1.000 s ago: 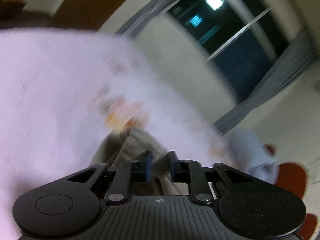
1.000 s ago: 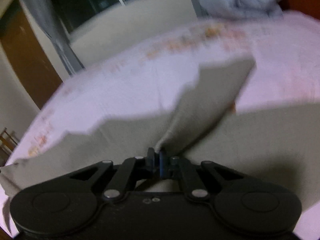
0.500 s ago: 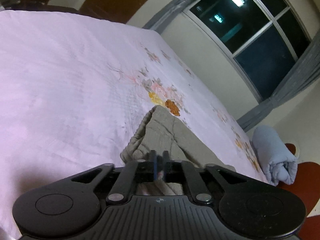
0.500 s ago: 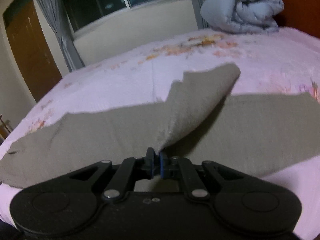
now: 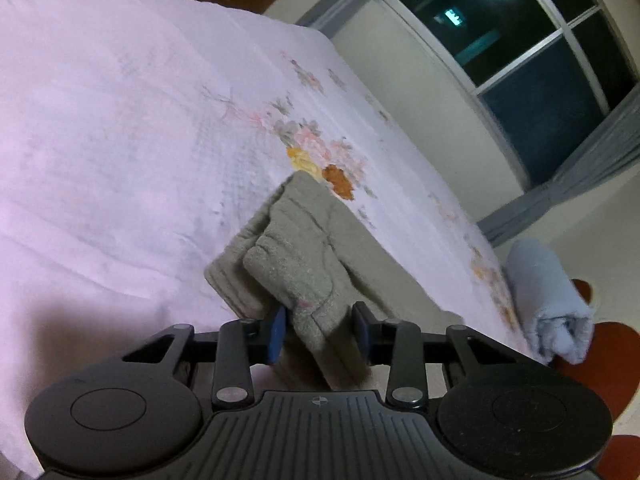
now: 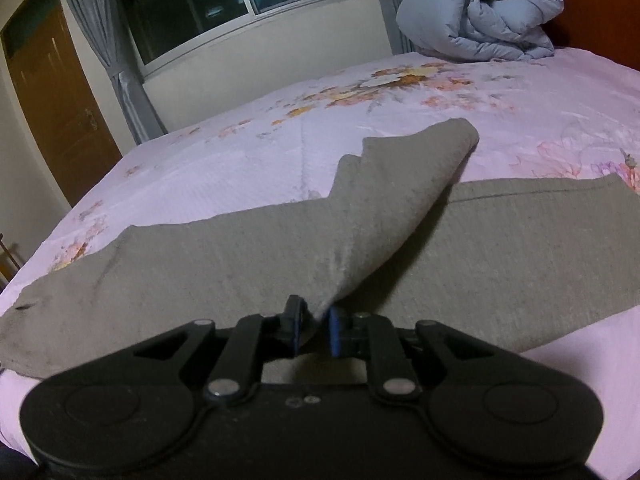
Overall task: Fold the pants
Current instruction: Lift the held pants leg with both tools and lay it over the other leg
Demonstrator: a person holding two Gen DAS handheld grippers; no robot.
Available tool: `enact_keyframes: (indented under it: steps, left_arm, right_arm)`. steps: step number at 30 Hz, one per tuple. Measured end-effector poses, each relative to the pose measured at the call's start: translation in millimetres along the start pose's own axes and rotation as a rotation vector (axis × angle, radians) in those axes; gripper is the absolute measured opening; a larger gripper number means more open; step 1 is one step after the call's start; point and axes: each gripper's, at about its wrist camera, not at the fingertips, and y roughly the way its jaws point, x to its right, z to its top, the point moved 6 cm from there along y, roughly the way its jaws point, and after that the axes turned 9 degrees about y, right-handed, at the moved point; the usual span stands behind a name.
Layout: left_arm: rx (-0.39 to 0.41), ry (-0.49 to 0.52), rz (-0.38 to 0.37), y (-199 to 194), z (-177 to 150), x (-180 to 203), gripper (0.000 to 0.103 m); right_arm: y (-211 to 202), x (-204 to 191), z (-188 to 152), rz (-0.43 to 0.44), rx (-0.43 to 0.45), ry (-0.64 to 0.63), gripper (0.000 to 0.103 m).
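Grey-brown pants (image 6: 248,256) lie spread across a pink flowered bedspread (image 6: 240,160). In the right wrist view one pant leg stretches from left to right, and a folded flap (image 6: 400,200) rises from my right gripper (image 6: 314,330), whose jaws stand slightly apart with the cloth edge between them. In the left wrist view the waistband end of the pants (image 5: 300,264) lies bunched on the bed. My left gripper (image 5: 318,332) is open, its jaws on either side of the waistband fabric.
A rolled blue-grey duvet (image 6: 476,12) sits at the head of the bed, also seen in the left wrist view (image 5: 548,300). A dark window (image 6: 248,0) with grey curtains and a brown door (image 6: 52,108) are beyond the bed.
Both grippers were shut on the pants half a second ago. Now the left jaws have opened wide around the waistband and the right jaws have parted slightly.
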Motion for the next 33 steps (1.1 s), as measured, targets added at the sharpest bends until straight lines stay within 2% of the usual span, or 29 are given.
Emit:
enact_keyframes:
  steps: [6, 10, 11, 12, 13, 15, 17, 18, 19, 20, 22, 23, 27, 30, 33]
  left_arm:
    - [0.014, -0.024, 0.022, -6, -3, 3, 0.037]
    - [-0.004, -0.064, 0.01, 9, 7, 1, 0.035]
    - [-0.019, -0.052, 0.003, 12, 9, 3, 0.019]
    - [-0.041, -0.023, 0.002, 18, 13, 6, 0.019]
    - [-0.047, -0.015, -0.021, 21, 18, 11, 0.017]
    - [-0.022, 0.034, -0.085, 16, 42, 33, 0.015]
    - [0.092, 0.114, -0.217, -6, 76, 70, 0.015]
    - [0.149, 0.165, -0.253, -18, 86, 84, 0.015]
    - [0.166, 0.19, -0.236, -21, 88, 85, 0.015]
    - [0.135, 0.176, -0.203, -12, 83, 74, 0.015]
    - [-0.005, 0.109, -0.096, 17, 57, 31, 0.015]
    - [-0.033, 0.101, -0.08, 21, 48, 18, 0.015]
    - [-0.079, 0.035, -0.074, 22, 15, -16, 0.015]
    - [-0.071, 0.033, -0.088, 18, 19, -15, 0.015]
    - [-0.06, 0.06, -0.101, 16, 24, -8, 0.015]
  right_arm:
    - [5, 0, 3, 0.0, -0.005, 0.003, 0.008]
    - [17, 4, 5, -0.011, -0.03, 0.019, 0.014]
    - [20, 5, 6, -0.003, -0.032, 0.028, 0.014]
    - [23, 5, 6, 0.005, -0.042, 0.035, 0.009]
    - [27, 5, 6, 0.02, -0.062, 0.045, 0.0]
    - [29, 3, 10, 0.046, -0.062, 0.044, 0.0]
    - [16, -7, 25, 0.079, 0.007, 0.025, 0.0]
    - [7, -13, 32, 0.101, 0.049, 0.02, 0.0]
    - [0, -18, 36, 0.107, 0.078, -0.004, 0.0]
    - [-3, -21, 35, 0.111, 0.088, -0.034, 0.0]
    - [6, -17, 25, 0.1, 0.035, -0.031, 0.0]
    - [11, -12, 18, 0.089, 0.006, -0.02, 0.0]
    - [15, -3, 4, 0.068, -0.021, -0.008, 0.0]
    - [19, -3, 0, 0.053, -0.03, -0.014, 0.0]
    - [12, -9, 6, 0.064, 0.007, -0.021, 0.0]
